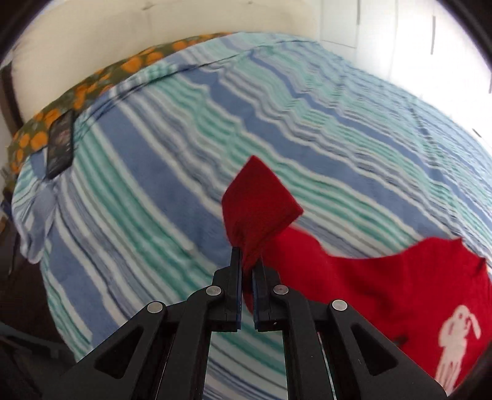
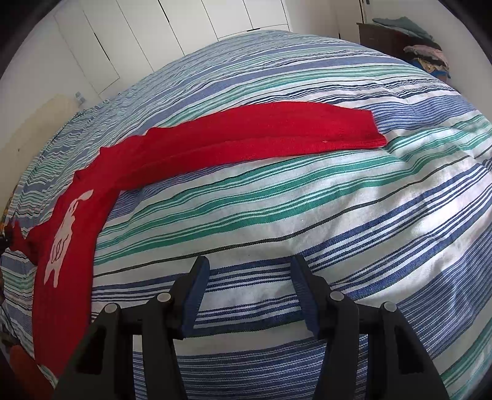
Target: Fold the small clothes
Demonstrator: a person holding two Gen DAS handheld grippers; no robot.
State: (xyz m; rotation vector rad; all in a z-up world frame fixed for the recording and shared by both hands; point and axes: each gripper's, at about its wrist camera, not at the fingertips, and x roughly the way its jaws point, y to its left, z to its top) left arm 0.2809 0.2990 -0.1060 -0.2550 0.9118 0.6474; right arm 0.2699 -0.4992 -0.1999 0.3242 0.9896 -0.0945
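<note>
A small red sweater (image 1: 384,289) with a white animal print lies on the striped bedspread (image 1: 153,190). In the left wrist view my left gripper (image 1: 248,261) is shut on one red sleeve, whose cuff (image 1: 258,200) sticks up past the fingertips, lifted off the bed. In the right wrist view the sweater (image 2: 70,246) lies at the left with its other sleeve (image 2: 261,132) stretched flat to the right. My right gripper (image 2: 249,264) hovers open over bare bedspread (image 2: 338,197), below that sleeve and well apart from it, with nothing between its fingers.
A dark phone (image 1: 61,144) lies near the bed's far left edge beside an orange-patterned cloth (image 1: 92,89). A cream headboard (image 1: 153,27) stands behind. White closet doors (image 2: 153,30) and a dresser with piled clothes (image 2: 415,46) sit beyond the bed.
</note>
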